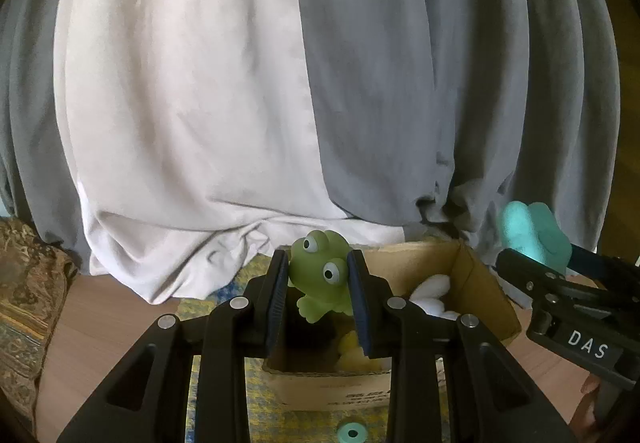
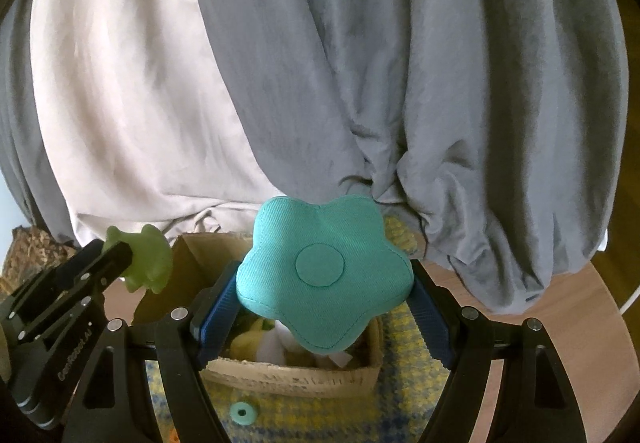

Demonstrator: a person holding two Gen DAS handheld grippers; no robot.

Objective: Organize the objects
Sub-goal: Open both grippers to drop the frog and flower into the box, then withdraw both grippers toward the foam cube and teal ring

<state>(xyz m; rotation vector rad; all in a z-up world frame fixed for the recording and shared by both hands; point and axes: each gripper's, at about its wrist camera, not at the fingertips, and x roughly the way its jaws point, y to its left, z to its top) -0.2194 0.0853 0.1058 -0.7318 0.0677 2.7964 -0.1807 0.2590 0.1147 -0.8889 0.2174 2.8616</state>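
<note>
Grey and pale curtains (image 1: pixel 280 83) fill the upper two thirds of both views, bunching onto a wooden floor (image 1: pixel 112 315). Below them, in the lower centre, an open cardboard box (image 1: pixel 472 275) sits on a yellow-and-blue woven mat (image 2: pixel 404 375), with white and yellow soft things lying inside it.

In the right wrist view, the teal star-shaped cushion (image 2: pixel 324 275) sits centre frame, above the box. The right gripper (image 2: pixel 324 319) clamps it from both sides: its blue pads press on the cushion's left and right lobes, so the fingers stand wide apart.

In the left wrist view, the green frog toy (image 1: pixel 320 271) is at lower centre, above the box's left part. The left gripper (image 1: pixel 320 295) is closed on it, one pad at each side of its body, with the eyes poking up past the fingertips.

A small teal ring (image 1: pixel 352 433) lies on the mat at the bottom edge, in front of the box.
</note>
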